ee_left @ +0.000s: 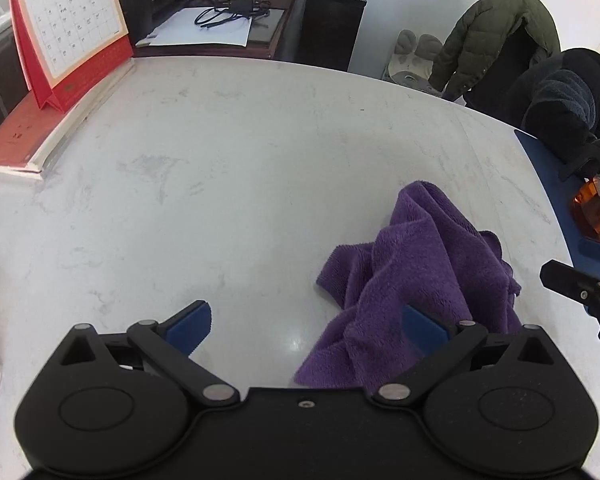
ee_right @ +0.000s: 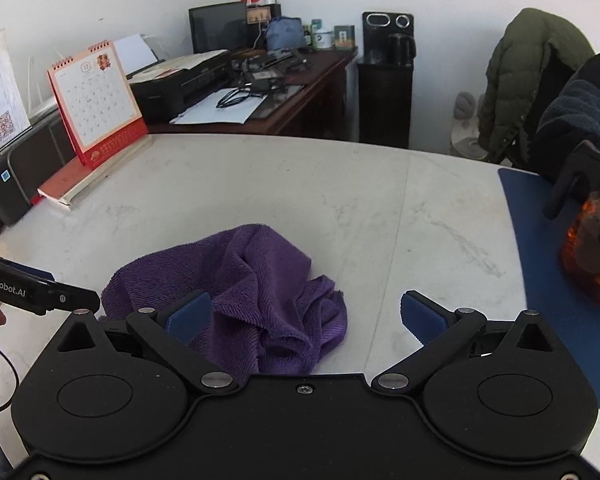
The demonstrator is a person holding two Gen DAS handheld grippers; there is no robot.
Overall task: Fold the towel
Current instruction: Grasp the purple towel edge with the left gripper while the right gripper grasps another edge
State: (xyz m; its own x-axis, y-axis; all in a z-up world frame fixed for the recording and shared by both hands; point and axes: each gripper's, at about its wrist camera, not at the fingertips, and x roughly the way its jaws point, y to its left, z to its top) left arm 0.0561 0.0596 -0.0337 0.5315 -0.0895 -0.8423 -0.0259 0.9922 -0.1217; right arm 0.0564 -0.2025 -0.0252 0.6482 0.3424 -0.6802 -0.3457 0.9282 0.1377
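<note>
The purple towel (ee_right: 236,292) is lying crumpled in a heap on the white counter (ee_right: 340,200), and both the left claw (ee_left: 306,326) and the right claw (ee_right: 306,318) are hovering near it with fingers spread apart, gripping nothing. With corners buried, either claw is risking pinching several layers and lifting a tangled bunch.

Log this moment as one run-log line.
stage: pre-grasp | towel: crumpled on table, unfolded | left tool: open, empty, towel at its right finger | right tool: open, empty, towel at its left finger
</note>
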